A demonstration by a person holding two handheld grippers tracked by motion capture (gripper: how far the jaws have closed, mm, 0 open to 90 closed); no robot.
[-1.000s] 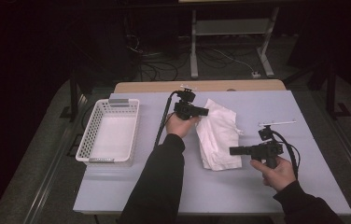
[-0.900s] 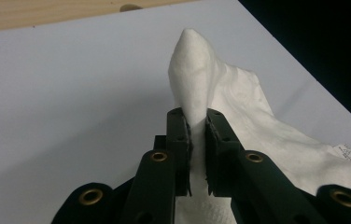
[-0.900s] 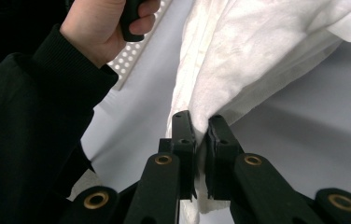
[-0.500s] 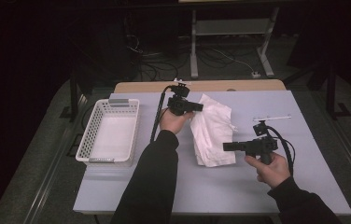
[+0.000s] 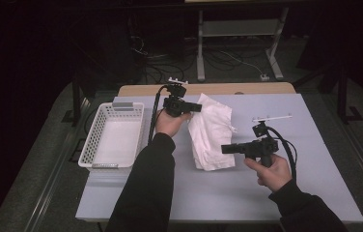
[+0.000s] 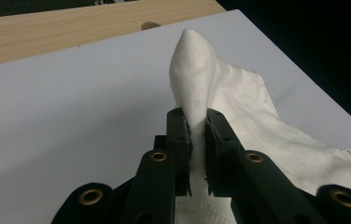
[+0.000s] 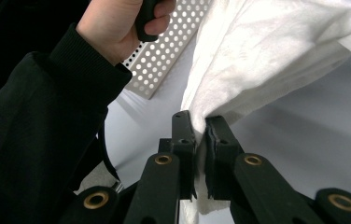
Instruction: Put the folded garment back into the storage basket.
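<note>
Both ends are already pinched: left gripper clenched on the crumpled white cloth at 12 o'clock, right gripper at 6; lifting off the pale table remains, I judge

From my end the cloth looks like soft white fabric w/ a rough, nubby weave. Table top is smooth matt, wood strip behind it. Basket = perforated white plastic. Gripper jaws: matt black, brass-ish rivets.
</note>
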